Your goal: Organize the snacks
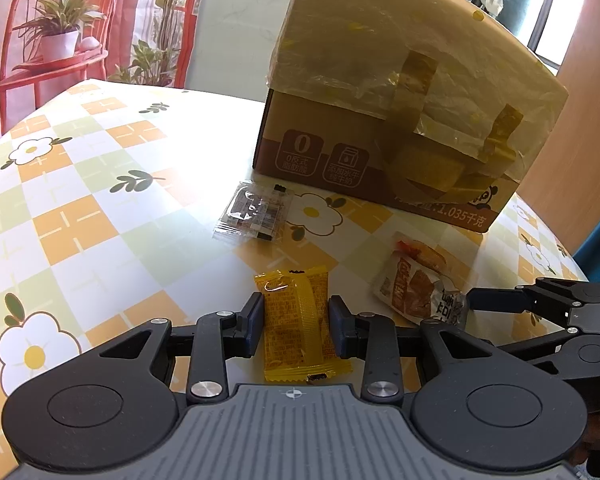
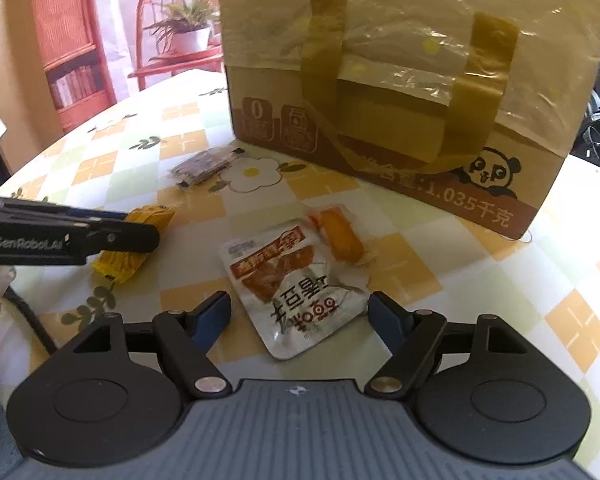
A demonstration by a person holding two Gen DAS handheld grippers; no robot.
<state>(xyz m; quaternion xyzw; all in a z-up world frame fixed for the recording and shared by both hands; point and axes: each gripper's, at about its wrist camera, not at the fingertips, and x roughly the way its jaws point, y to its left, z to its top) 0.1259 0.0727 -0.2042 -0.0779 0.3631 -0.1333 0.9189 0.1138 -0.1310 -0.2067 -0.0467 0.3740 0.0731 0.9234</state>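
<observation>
The yellow snack packet (image 1: 296, 322) lies flat on the table, clenched between the pads of the left gripper (image 1: 296, 326). To its right lies the silver snack pouch (image 2: 296, 284), with its near end between the spread fingers of the right gripper (image 2: 298, 316), which touch nothing; those jaws stand released. An orange-filled packet (image 2: 340, 238) rests against the pouch's far edge, partly under it. A small clear packet (image 1: 256, 214) sits farther back, just beside the cardboard box (image 2: 400, 92), whose top is covered by taped plastic film.

The risks, as I judge them: the left pads hold only the packet's slick sides, so a lift could let it slide out or crumple. If the right gripper closes as it stands, the flat, crinkled pouch may skid or buckle instead of rising, and could drag the orange packet along. The two grippers are near each other and could collide over the checked tablecloth (image 1: 80, 220).
</observation>
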